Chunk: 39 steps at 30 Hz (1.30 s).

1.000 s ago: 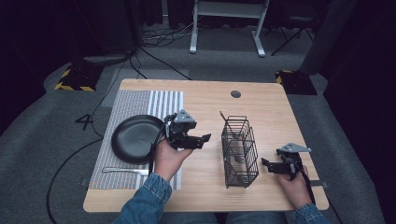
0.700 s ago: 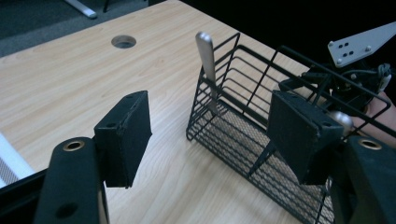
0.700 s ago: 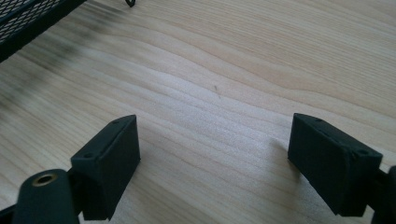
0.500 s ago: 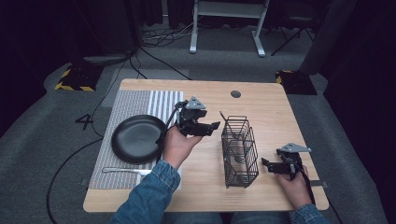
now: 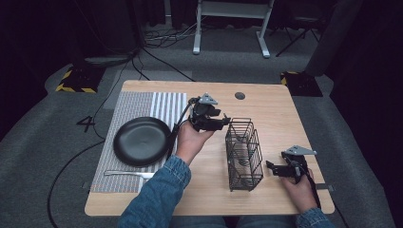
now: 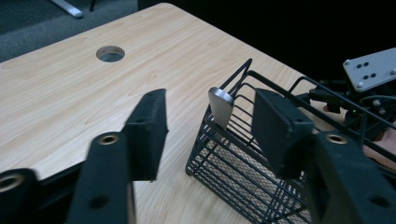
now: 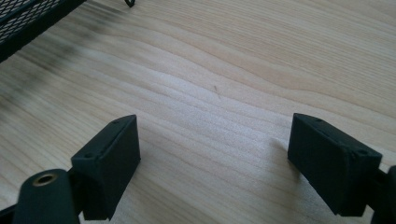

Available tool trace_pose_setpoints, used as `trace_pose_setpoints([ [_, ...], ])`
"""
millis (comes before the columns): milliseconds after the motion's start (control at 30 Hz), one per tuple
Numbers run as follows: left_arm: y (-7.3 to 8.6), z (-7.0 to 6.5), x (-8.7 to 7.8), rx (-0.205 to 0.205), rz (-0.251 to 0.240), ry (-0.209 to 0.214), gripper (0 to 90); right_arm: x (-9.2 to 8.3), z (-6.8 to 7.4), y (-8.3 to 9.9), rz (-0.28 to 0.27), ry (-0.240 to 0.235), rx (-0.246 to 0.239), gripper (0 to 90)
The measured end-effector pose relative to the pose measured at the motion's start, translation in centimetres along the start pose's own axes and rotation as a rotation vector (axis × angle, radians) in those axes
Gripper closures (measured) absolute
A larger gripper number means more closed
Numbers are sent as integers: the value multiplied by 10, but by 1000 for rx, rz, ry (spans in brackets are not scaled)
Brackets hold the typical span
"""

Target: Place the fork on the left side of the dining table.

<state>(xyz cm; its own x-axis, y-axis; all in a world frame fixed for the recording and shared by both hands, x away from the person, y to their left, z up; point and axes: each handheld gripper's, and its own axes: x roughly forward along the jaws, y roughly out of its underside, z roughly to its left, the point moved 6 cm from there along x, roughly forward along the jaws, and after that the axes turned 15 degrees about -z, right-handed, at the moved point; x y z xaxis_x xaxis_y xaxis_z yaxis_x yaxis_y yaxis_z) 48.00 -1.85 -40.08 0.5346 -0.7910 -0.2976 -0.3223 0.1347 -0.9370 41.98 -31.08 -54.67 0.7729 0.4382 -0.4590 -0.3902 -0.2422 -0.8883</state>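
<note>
Held in my left hand, my left claw (image 5: 223, 122) hangs over the middle of the pale wooden table (image 5: 280, 114), its black jaws parted and just now narrowing, with a flat grey metal handle tip (image 6: 220, 106) showing in the gap between them but no pad touching it. That handle stands up out of the black wire-mesh basket (image 5: 244, 154), leaning on the basket's far rim just beside my left claw's tip. From the basket, my left claw sits at about 11 o'clock and my right claw (image 5: 272, 167) at about 3 o'clock, low to the wood, jaws wide apart and bare tabletop between them. Bare wood stretches from the basket's far end to the round cable hole (image 5: 240, 95) at 12 o'clock, and more lies to the right toward the table's edge. At 9 o'clock the round black pan (image 5: 141, 141) rests on the grey striped placemat (image 5: 142, 102), well apart from the basket, with a silver piece of cutlery (image 5: 127, 174) lying along the mat's near edge, close to the table's front edge
</note>
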Motion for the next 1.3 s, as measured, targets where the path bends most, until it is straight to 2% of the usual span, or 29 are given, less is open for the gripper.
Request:
trace_pose_setpoints([
  [167, 2, -3, 8, 5, 12, 16, 605, 0, 0, 0, 0, 0, 0, 170],
  [333, 2, -5, 10, 27, 25, 7, 743, 0, 0, 0, 0, 0, 0, 170],
  [467, 2, -4, 9, -10, 29, 32, 766, 0, 0, 0, 0, 0, 0, 170],
  [667, 2, -6, 8, -16, 33, 47, 782, 0, 0, 0, 0, 0, 0, 170],
  [767, 1, -8, 7, -22, 40, 69, 793, 0, 0, 0, 0, 0, -1, 170],
  [1033, -4, -16, 4, 25, 50, 62, 817, 0, 0, 0, 0, 0, -1, 170],
  [1167, -9, -19, 1, 27, 40, 64, 861, 0, 0, 0, 0, 0, -1, 171],
  [1267, -11, -21, 0, 57, 45, 45, 863, 0, 0, 0, 0, 0, -1, 171],
  [1300, -12, -22, -1, 56, 39, 47, 863, 0, 0, 0, 0, 0, -1, 171],
])
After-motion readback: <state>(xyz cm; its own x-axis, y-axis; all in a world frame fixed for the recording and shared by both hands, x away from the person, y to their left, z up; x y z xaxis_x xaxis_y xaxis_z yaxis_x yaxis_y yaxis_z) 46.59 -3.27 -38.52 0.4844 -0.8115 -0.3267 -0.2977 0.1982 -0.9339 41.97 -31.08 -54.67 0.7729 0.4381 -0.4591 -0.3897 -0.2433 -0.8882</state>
